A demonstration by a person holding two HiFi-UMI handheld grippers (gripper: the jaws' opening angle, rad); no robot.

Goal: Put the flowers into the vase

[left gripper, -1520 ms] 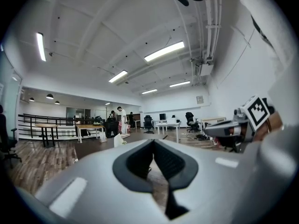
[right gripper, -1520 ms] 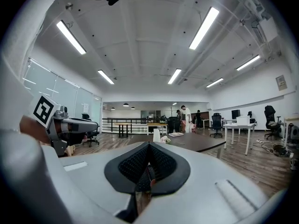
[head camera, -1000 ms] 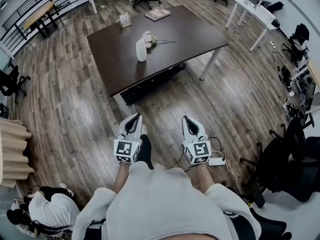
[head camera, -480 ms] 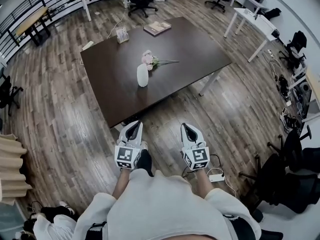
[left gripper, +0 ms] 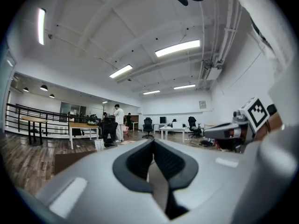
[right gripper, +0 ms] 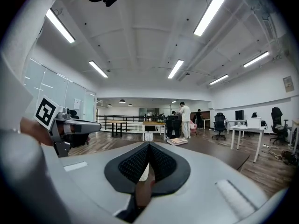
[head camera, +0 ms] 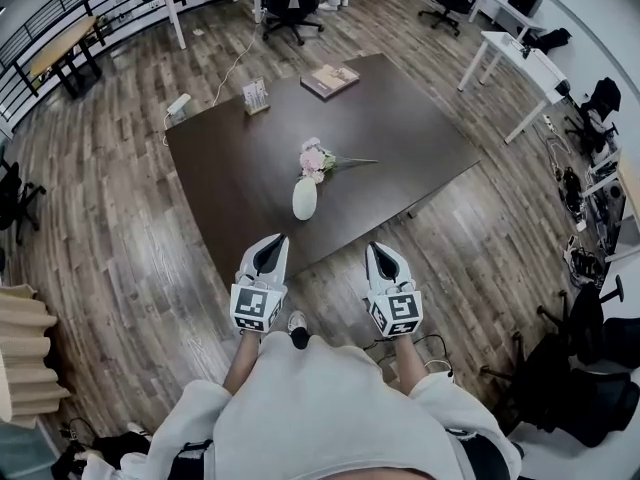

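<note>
Left gripper [head camera: 270, 250] and right gripper [head camera: 380, 256] sit side by side at lower centre of the head view, each with jaws pressed together on nothing. Just above them, mid-frame, the vase [head camera: 304, 198] stands upright on the table [head camera: 400, 118]. The flowers [head camera: 316, 158] lie on the tabletop just above the vase.

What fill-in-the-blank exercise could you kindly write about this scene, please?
1. The flowers lie on the table, not in the ____-coloured vase.
2. The left gripper and right gripper both have jaws that are ____.
3. Each gripper holds ____.
4. The book lies near the table's ____ edge from the person.

Missing words: white; shut; nothing; far.
</note>
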